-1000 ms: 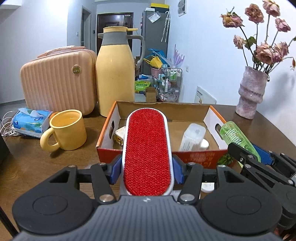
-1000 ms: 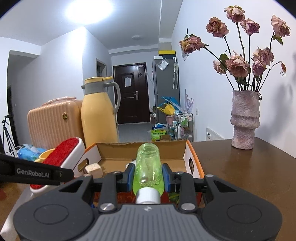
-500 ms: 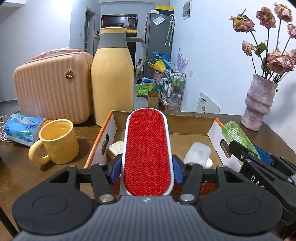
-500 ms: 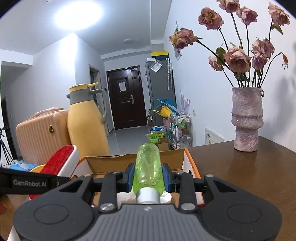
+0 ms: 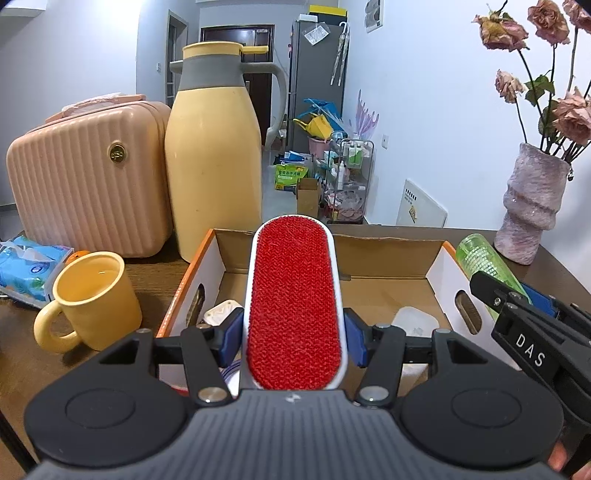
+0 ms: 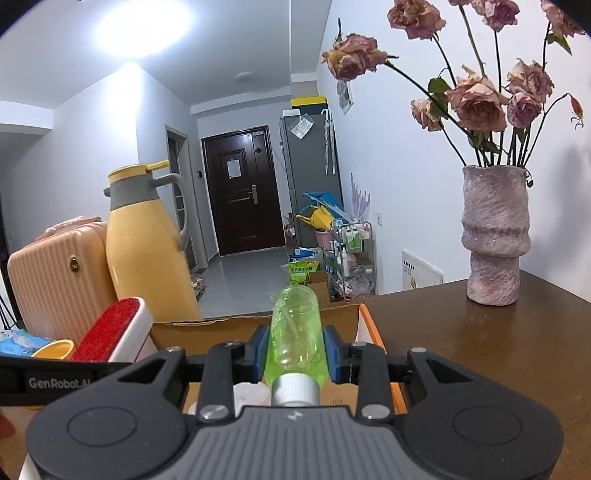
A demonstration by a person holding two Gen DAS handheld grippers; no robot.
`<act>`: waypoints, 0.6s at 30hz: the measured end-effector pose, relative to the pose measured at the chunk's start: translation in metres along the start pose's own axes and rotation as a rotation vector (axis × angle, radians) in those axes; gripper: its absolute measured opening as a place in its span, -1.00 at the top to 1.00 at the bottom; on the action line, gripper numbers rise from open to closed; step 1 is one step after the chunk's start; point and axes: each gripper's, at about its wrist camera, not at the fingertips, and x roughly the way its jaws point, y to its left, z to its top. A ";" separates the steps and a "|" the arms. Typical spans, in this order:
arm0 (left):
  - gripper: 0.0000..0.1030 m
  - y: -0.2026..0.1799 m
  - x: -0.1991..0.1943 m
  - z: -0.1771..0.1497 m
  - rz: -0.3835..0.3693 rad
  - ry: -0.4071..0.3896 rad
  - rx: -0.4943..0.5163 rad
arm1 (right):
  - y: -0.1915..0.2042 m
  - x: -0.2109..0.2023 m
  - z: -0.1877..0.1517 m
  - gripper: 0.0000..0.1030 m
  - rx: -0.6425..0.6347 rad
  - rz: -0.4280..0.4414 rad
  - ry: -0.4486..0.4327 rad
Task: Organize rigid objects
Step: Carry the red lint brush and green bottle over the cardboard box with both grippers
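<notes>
Left gripper [image 5: 294, 341] clamps red lint brush [image 5: 294, 306] between its pads; right gripper [image 6: 295, 356] clamps green bottle [image 6: 296, 338], both over box [image 5: 388, 254].

A glaring ceiling light [image 6: 142, 27] brightens sharp frames; fisheye edges bend and darken.

Lint brush [image 5: 294, 302]: red napped cloth face, rough and matt; rim smooth white plastic.
Bottle [image 6: 296, 343]: clear green plastic, glossy; cap [image 6: 295, 389] white plastic, finely ribbed.
Box [image 5: 391, 254]: brown corrugated cardboard, matt inside; outer faces white and orange print.
Table [image 6: 480, 350]: dark wood, grained, low sheen.
Mug [image 5: 96, 300]: yellow, smooth, looks like glazed ceramic.
Jug [image 5: 212, 162]: matt yellow body, grey band.
Case [image 5: 88, 177]: ribbed pink hard plastic, satin.
Vase [image 6: 495, 236]: rough, speckled pink surface.
Left gripper [image 5: 294, 341]: black matt plastic, blue pads, metal screws.
</notes>
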 end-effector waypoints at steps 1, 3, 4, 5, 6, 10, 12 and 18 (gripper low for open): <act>-0.10 0.000 0.003 0.001 0.000 0.003 0.000 | 0.000 0.004 0.000 0.41 -0.002 0.001 0.005; -0.10 0.001 0.010 0.003 -0.001 0.010 -0.001 | 0.000 0.009 0.001 0.41 -0.005 0.003 0.014; -0.10 0.001 0.013 0.004 -0.001 0.012 -0.001 | 0.000 0.012 0.001 0.41 -0.007 0.004 0.017; -0.10 0.001 0.016 0.005 -0.002 0.015 -0.001 | 0.001 0.015 0.002 0.41 -0.009 0.005 0.022; -0.10 0.001 0.018 0.005 -0.002 0.018 0.001 | 0.001 0.018 0.003 0.41 -0.011 0.007 0.027; -0.10 0.003 0.031 0.009 -0.001 0.033 0.002 | 0.004 0.030 0.005 0.41 -0.027 0.000 0.051; -0.10 0.004 0.038 0.011 0.003 0.043 -0.001 | 0.004 0.036 0.005 0.41 -0.033 -0.004 0.070; -0.10 0.009 0.056 0.017 0.013 0.072 -0.009 | 0.003 0.052 0.007 0.41 -0.039 -0.013 0.107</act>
